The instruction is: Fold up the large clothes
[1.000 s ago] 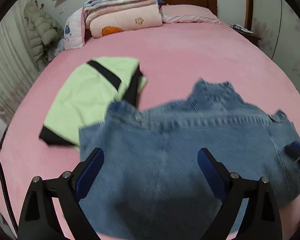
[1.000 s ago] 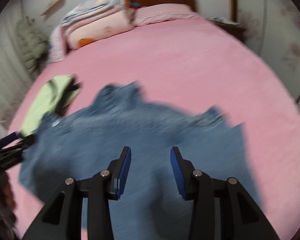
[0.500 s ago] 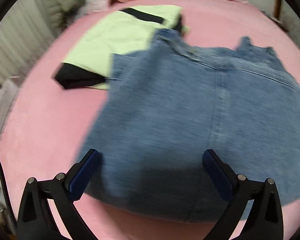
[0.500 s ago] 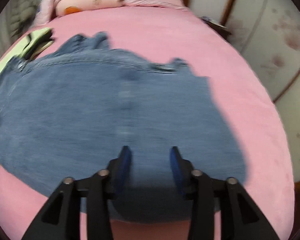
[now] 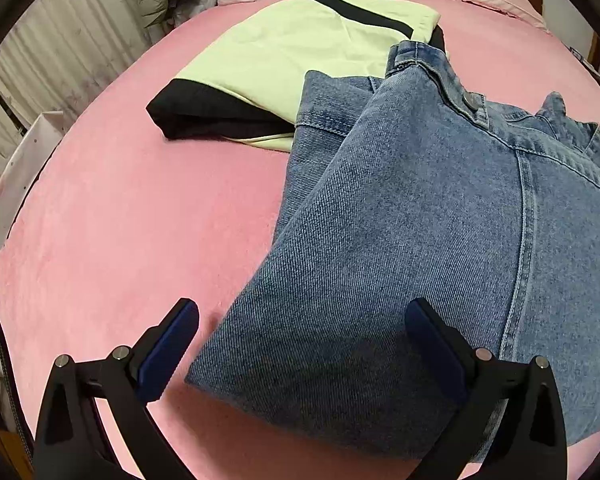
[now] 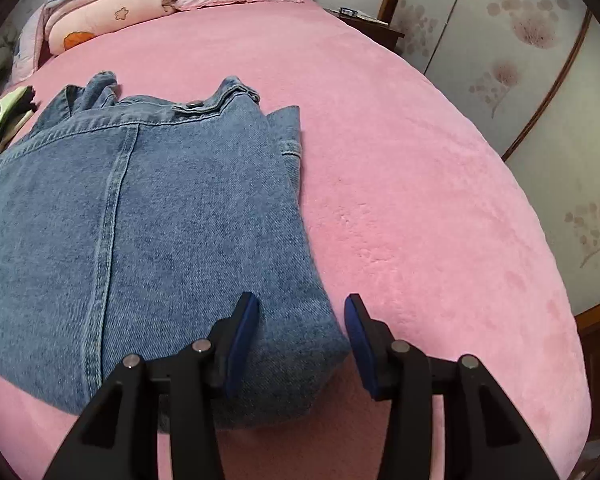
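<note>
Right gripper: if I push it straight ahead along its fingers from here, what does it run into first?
Most likely the denim garment. The right gripper is open over its near right corner, with one finger above the cloth and the other above the pink bedspread. Height above the fabric is hard to judge.

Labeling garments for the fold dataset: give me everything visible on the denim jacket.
The denim jacket is mid-blue, washed, heavy twill, with stitched seams, a metal snap button on a waist tab and a collar bunched at the far end. It lies folded and flat on the pink bedspread, sleeves tucked under. Its far left corner overlaps the folded green-and-black garment. The left tongs and right tongs, both open, straddle its near corners without gripping.
</note>
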### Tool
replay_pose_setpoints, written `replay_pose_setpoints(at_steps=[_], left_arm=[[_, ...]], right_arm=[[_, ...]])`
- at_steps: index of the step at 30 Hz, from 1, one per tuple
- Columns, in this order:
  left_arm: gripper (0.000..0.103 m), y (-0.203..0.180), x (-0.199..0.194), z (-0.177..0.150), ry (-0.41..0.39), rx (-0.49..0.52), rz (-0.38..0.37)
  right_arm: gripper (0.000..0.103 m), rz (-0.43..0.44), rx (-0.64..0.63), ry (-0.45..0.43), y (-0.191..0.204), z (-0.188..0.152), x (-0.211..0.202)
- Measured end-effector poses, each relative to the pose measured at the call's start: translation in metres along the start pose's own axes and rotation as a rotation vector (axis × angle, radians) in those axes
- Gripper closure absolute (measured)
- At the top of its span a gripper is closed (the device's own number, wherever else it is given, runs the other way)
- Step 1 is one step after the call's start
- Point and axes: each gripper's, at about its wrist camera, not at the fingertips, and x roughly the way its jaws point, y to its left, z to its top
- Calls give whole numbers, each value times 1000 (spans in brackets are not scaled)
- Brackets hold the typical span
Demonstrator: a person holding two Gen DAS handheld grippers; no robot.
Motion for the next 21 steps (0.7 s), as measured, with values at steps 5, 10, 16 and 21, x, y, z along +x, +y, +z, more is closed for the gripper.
replay_pose_setpoints(at_steps=[5, 10, 16, 21], left_arm=[[0, 4, -1, 13, 33, 15, 11], [0, -5, -24, 22, 57, 59, -25], [0, -9, -80, 33, 26, 54, -124], [0, -18, -126, 41, -9, 71, -163]], right_arm=[[57, -11, -11, 26, -1, 11, -2], [57, 26, 33, 63, -3, 30, -18], [57, 94, 57, 19, 2, 45, -63], [57, 164, 28, -48, 22, 53, -111]])
